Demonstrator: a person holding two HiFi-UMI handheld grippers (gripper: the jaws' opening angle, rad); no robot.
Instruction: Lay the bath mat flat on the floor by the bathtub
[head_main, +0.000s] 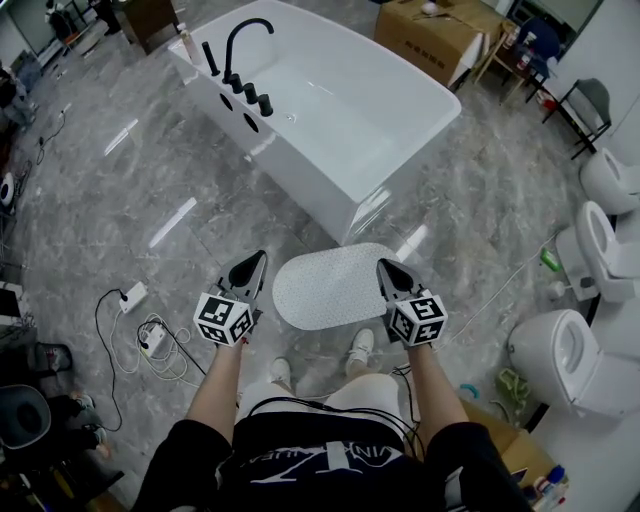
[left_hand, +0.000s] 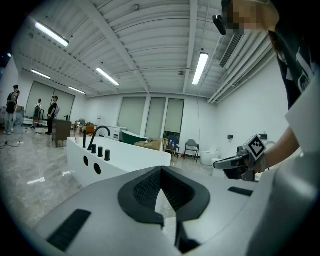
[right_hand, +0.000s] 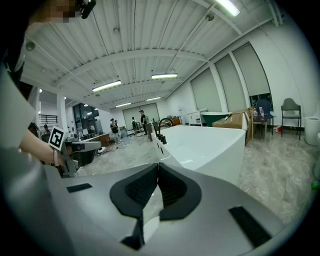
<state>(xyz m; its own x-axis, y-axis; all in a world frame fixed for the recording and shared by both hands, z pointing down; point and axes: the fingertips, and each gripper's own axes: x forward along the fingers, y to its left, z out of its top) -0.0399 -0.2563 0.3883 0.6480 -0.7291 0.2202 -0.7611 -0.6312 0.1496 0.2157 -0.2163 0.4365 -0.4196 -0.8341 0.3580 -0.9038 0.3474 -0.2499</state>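
Observation:
The white oval bath mat lies flat on the grey marble floor, just off the near end of the white bathtub. My left gripper hangs over the mat's left edge and my right gripper over its right edge. Both are raised above the floor. In the left gripper view the jaws meet at their tips with nothing between them, and a strip of mat shows below. The right gripper view shows the same: shut, empty jaws above the mat.
A black faucet stands on the tub's far rim. Toilets line the right side. A cardboard box sits behind the tub. A power strip and cables lie at the left. My shoes stand at the mat's near edge.

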